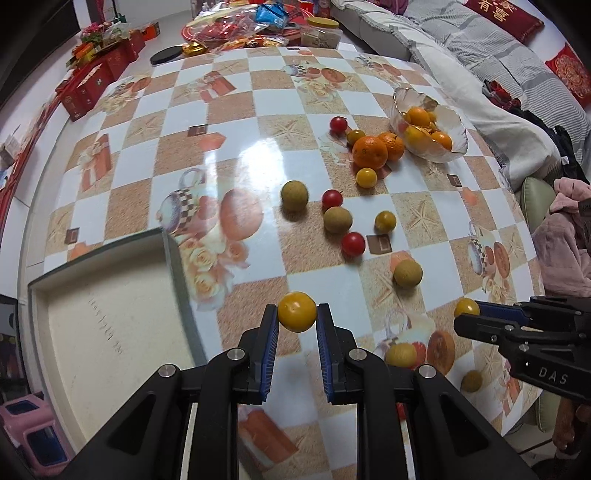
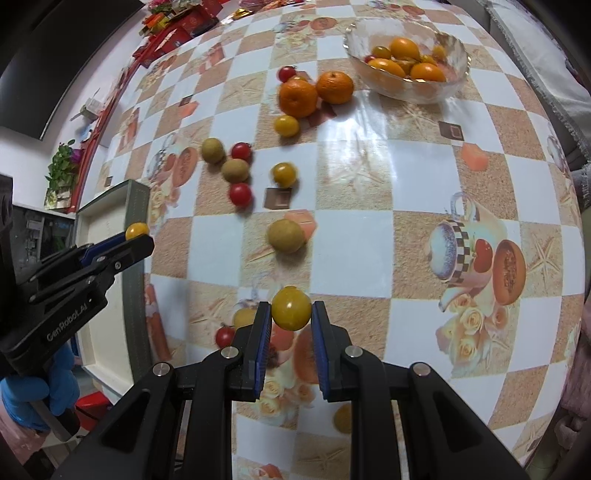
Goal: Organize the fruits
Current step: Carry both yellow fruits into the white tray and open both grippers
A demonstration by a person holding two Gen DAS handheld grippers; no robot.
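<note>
My left gripper (image 1: pixel 297 309) is shut on a yellow cherry tomato (image 1: pixel 296 318), held above the table next to a shallow cream tray (image 1: pixel 96 258). In the right wrist view my right gripper (image 2: pixel 288 307) is shut on another yellow tomato (image 2: pixel 291 314). Each gripper also shows in the other's view, the right gripper (image 1: pixel 471 314) at the right edge and the left gripper (image 2: pixel 142 238) over the tray's rim (image 2: pixel 138 206). Loose fruit lies mid-table: two oranges (image 1: pixel 370 151), red tomatoes (image 1: pixel 353 243), brownish longans (image 1: pixel 294 195) and yellow tomatoes (image 1: pixel 385 220). A glass bowl (image 1: pixel 456 147) holds orange and yellow fruit.
Red gift boxes (image 1: pixel 88 88) and snack packets (image 1: pixel 240 26) crowd the table's far edge. A sofa with grey bedding (image 1: pixel 480 48) runs along the right. A pink stool (image 1: pixel 33 435) stands low at the left. A blue-gloved hand (image 2: pixel 37 391) grips the left tool.
</note>
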